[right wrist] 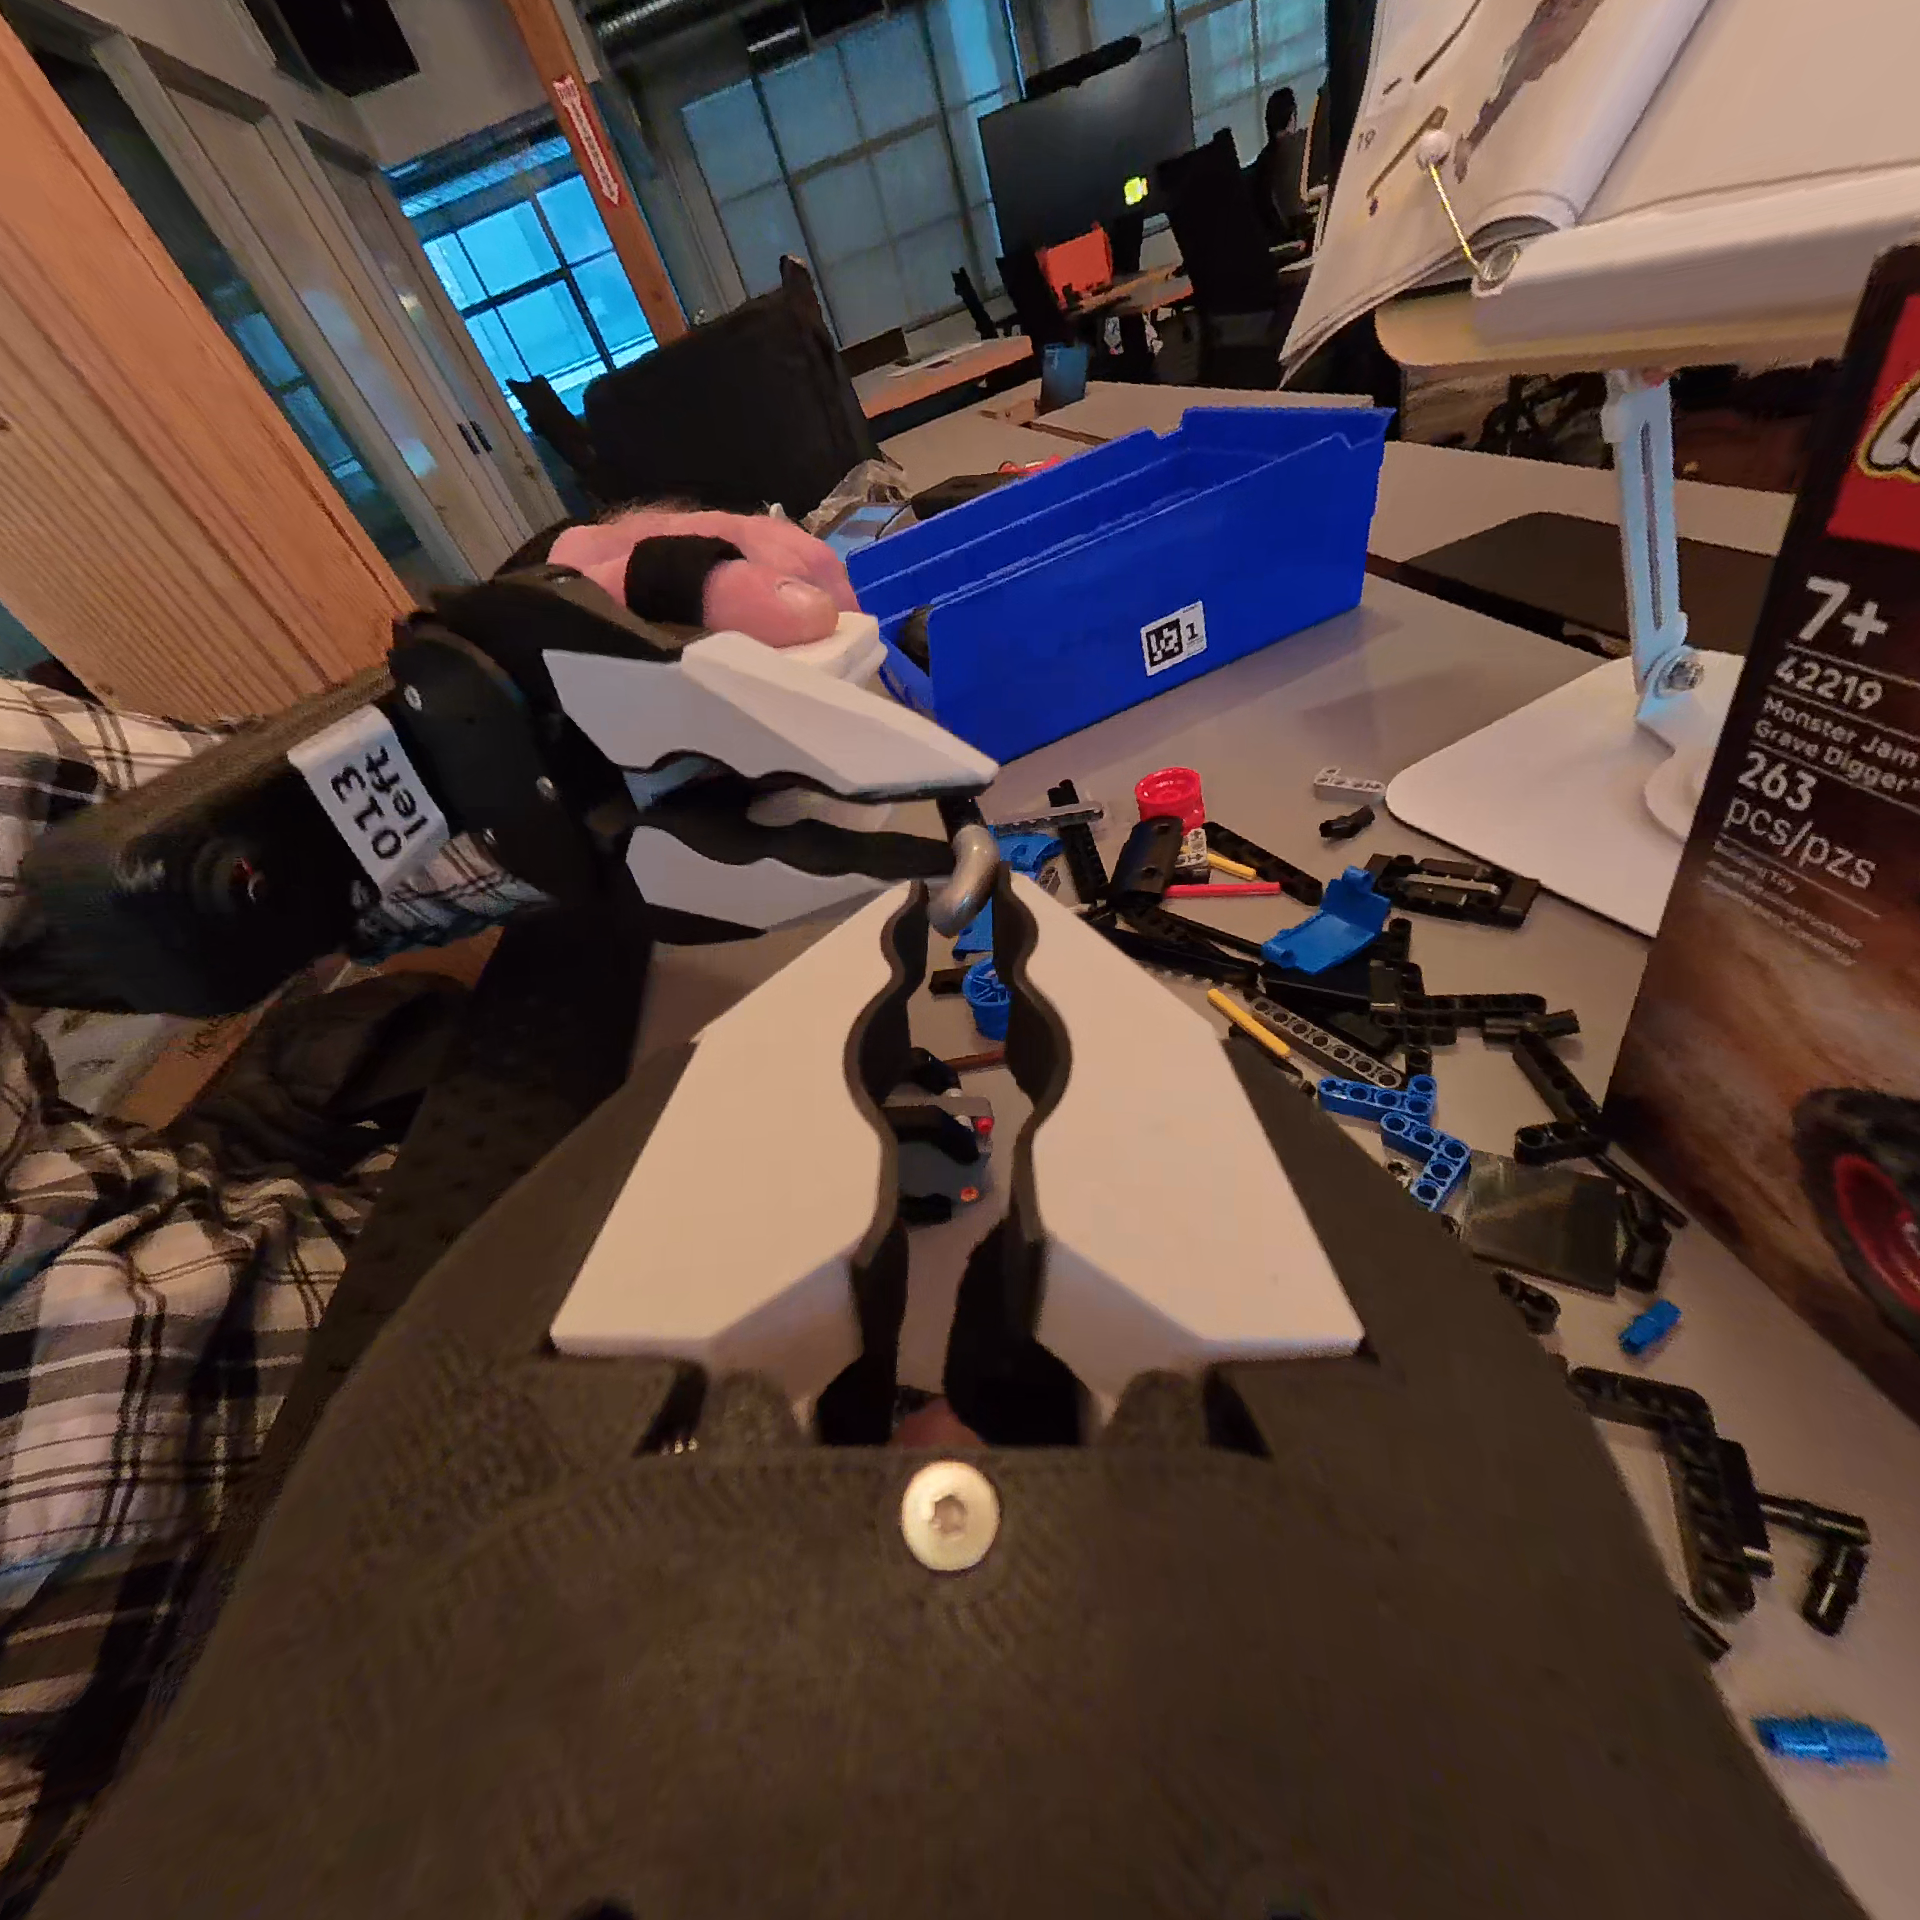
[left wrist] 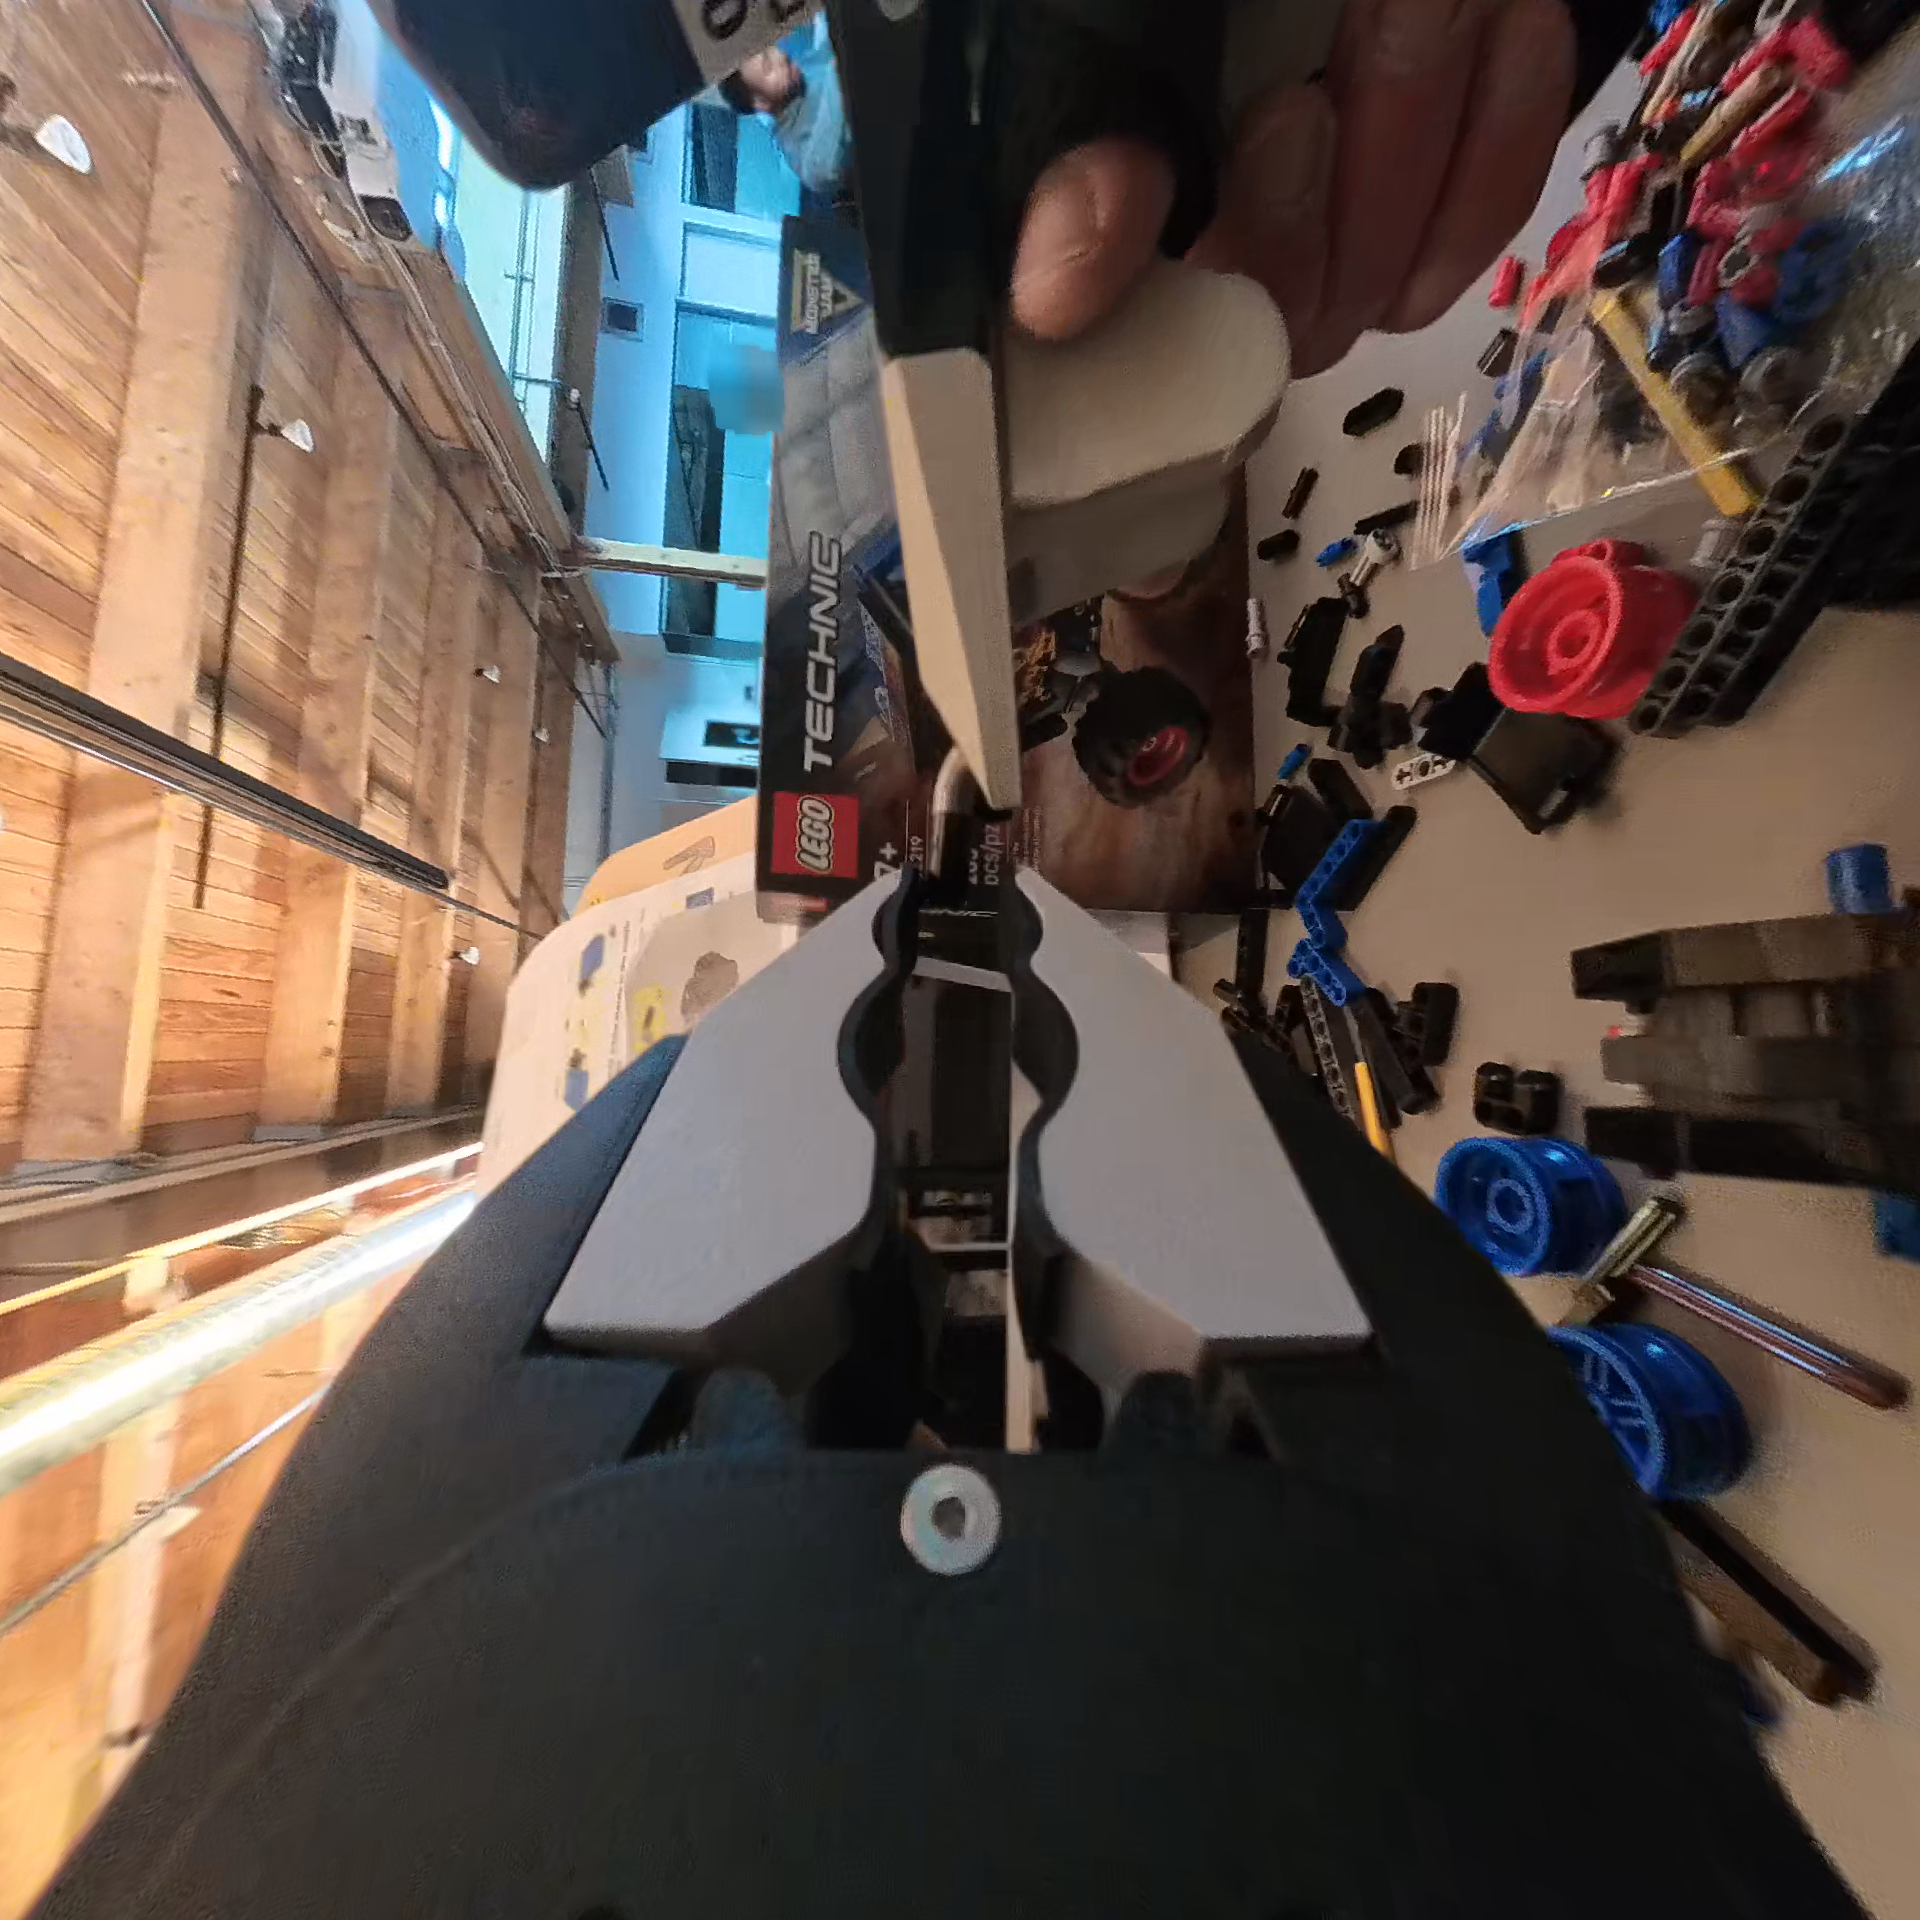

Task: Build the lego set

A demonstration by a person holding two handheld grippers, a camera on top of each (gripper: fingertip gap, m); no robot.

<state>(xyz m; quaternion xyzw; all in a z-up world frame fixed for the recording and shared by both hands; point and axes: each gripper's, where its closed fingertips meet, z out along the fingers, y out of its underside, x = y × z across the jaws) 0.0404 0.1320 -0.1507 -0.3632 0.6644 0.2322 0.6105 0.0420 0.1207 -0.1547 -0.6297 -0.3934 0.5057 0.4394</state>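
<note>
My left gripper [left wrist: 961, 894] is shut on a small black piece [right wrist: 951, 812] with a grey curved piece [right wrist: 964, 883] at its end. In the right wrist view the left gripper [right wrist: 961, 805] comes in from the left, above the table. My right gripper [right wrist: 958, 891] meets it tip to tip, its jaws closed on the grey curved piece. In the left wrist view the right gripper [left wrist: 987, 800] reaches down from the top, held by a hand [left wrist: 1351, 156], with the grey piece [left wrist: 943, 800] at its tip. A black part-built model [left wrist: 1745, 1039] lies on the table.
The set's box [right wrist: 1818, 831] stands at the right. A blue bin [right wrist: 1143, 582] is behind the left gripper. A white stand [right wrist: 1558, 779] holds the instruction booklet [right wrist: 1507, 135]. Loose black and blue pieces [right wrist: 1351, 997], a red wheel hub [left wrist: 1579, 629], two blue hubs [left wrist: 1527, 1205] and a bag of parts [left wrist: 1714, 208] cover the table. My left and right fingertips are right by each other.
</note>
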